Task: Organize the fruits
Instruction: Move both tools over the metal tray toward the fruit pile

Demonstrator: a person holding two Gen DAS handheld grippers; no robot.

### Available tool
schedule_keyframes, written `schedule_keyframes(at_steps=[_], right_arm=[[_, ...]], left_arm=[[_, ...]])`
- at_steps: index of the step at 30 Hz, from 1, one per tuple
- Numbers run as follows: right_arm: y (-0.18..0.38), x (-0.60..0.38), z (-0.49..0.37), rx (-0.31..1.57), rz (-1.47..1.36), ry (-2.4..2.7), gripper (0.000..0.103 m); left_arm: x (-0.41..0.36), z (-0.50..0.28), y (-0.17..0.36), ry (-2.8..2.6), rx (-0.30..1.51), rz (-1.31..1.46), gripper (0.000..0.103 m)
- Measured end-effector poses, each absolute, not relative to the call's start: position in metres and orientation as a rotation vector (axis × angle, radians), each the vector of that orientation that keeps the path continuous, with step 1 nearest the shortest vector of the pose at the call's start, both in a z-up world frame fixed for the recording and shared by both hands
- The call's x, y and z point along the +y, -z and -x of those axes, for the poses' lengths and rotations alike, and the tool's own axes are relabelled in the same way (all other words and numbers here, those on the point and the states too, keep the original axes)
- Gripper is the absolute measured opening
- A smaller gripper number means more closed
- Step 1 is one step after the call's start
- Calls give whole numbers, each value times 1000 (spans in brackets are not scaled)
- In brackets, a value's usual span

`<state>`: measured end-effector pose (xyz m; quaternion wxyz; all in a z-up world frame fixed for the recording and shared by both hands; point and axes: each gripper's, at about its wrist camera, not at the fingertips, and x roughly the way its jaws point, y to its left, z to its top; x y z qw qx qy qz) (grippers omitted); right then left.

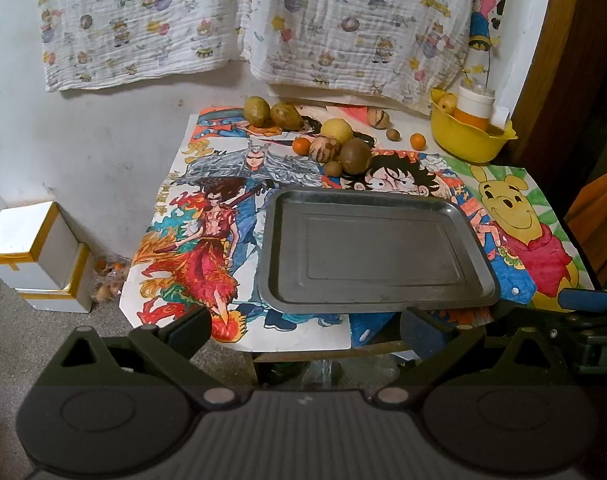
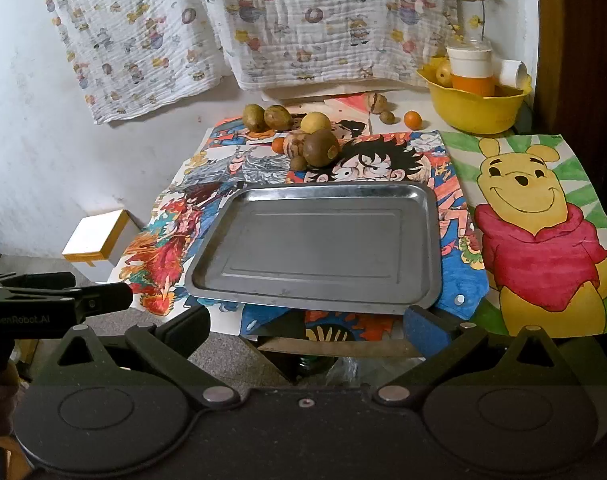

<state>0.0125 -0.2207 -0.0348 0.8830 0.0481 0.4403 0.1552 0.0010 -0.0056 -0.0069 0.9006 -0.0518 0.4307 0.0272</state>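
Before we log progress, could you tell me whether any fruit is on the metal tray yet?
No, the metal tray lies bare, and the fruit sits on the table beyond it.

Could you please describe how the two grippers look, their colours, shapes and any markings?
Both are matte black, with a ribbed body, two round discs and silver pivot pins. The left gripper and right gripper have blue pads. Seen from the right wrist, the left one bears "GenRobot.AI".

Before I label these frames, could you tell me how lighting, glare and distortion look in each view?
Left wrist view: dim, warm light, the metal tray matte without glare, fisheye bending the wooden edge at right. Right wrist view: a bright sheen along the tray's far rim, dark vignetted corners, fruits sharp.
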Motion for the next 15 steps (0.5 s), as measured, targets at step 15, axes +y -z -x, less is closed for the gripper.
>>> schedule_keyframes(at_steps=[15], right_arm=[[39,-226,-20,920,-107,-328,103]], left_arm=[[-9,-10,9,-75,912,108,102]])
